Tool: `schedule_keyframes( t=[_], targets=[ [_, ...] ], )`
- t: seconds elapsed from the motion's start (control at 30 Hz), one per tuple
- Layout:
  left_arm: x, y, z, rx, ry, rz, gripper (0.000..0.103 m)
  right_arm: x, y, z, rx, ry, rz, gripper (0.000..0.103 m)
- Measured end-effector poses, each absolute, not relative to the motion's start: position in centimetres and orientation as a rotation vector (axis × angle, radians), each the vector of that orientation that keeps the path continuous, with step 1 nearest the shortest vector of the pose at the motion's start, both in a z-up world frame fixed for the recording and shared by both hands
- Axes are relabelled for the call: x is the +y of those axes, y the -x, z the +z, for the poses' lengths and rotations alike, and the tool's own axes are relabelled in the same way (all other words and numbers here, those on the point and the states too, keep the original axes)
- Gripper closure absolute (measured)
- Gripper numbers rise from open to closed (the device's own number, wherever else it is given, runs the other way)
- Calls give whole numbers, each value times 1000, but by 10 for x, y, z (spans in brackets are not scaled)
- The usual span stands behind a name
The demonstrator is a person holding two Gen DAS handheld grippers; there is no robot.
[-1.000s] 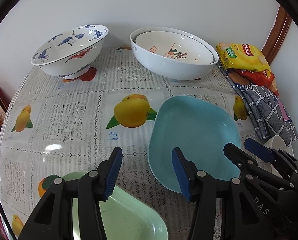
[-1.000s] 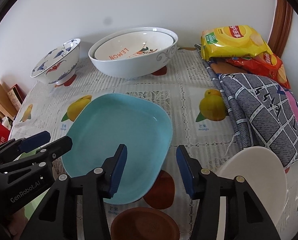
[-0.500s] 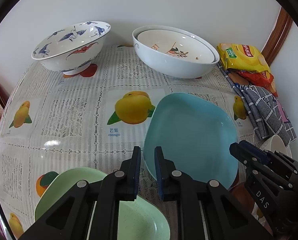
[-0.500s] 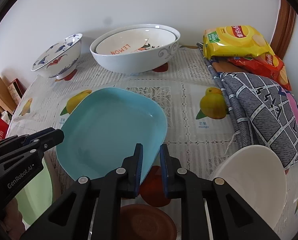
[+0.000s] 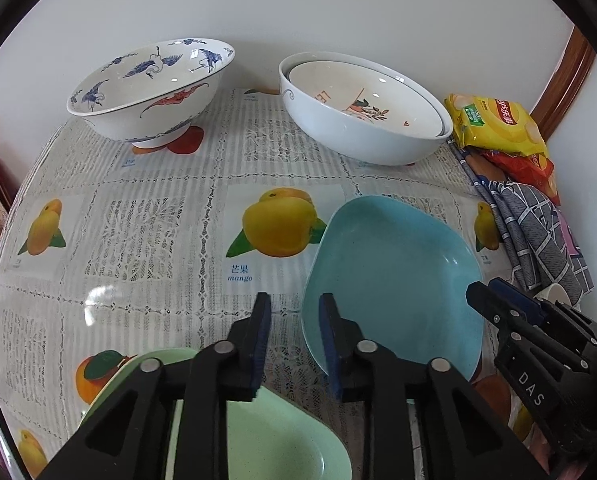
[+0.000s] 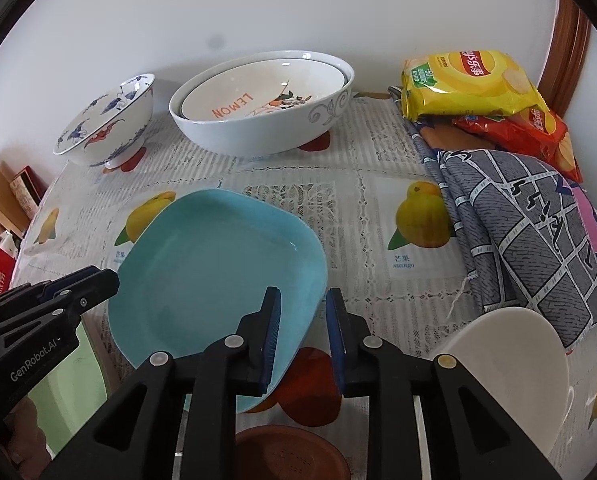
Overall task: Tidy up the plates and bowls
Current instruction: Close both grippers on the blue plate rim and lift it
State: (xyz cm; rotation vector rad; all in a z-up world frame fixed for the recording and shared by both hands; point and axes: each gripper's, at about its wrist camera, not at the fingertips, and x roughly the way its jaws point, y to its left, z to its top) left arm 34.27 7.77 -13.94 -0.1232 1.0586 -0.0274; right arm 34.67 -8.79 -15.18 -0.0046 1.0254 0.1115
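Left gripper (image 5: 294, 334) low over the table, fingers narrowly apart beside the blue plate (image 5: 394, 280), right gripper (image 6: 303, 332) level, fingers slightly parted astride that plate's near rim, empty.

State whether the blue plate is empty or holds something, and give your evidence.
Empty. The blue plate shows only its bare glazed inside in both wrist views; the right tongs straddle its near corner.

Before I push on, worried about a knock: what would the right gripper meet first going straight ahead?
Probably the near right rim of the square light-blue plate: the right gripper, jaws partly open, sits astride that edge. Past it lies fruit-print tablecloth, then the nested white bowls. Depth is uncertain.
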Motion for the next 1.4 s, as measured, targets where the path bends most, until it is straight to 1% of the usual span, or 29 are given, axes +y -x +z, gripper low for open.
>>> schedule_keyframes(
  t=[0.03, 0.13, 0.4, 0.43, 0.47, 0.5, 0.53, 0.57, 0.63, 0.97, 1.4],
  targets=[
    [78, -344, -141, 1058, 120, -25, 68, -85, -348, -153, 1026, 29, 103, 79],
    [79, -348, -145, 1067, 120, -18, 68, -79, -352, -158, 1040, 72, 82, 79],
    [82, -356, -158, 1089, 150, -16, 68, -77, -364, -170, 1076, 61, 84, 79],
    [82, -357, -160, 1092, 154, -19, 71, -77, -365, -171, 1081, 60, 88, 79],
    [81, -358, -162, 1093, 159, -26, 79, -76, -366, -173, 1085, 60, 92, 79],
    [81, -358, -164, 1096, 162, -35, 83, -75, -366, -174, 1086, 60, 92, 80],
    [80, -359, -165, 1099, 164, -44, 89, -75, -366, -174, 1083, 55, 91, 83],
    [79, -359, -165, 1097, 163, -50, 90, -75, -366, -175, 1075, 48, 90, 90],
    [76, -357, -162, 1068, 141, -37, 92, -76, -366, -174, 1063, 40, 84, 94],
    [72, -338, -124, 996, 126, -57, 92, -85, -346, -141, 964, 5, 97, 94],
    [59, -272, -74, 942, 133, -75, 92, -107, -274, -84, 883, -37, 89, 94]
  ],
)
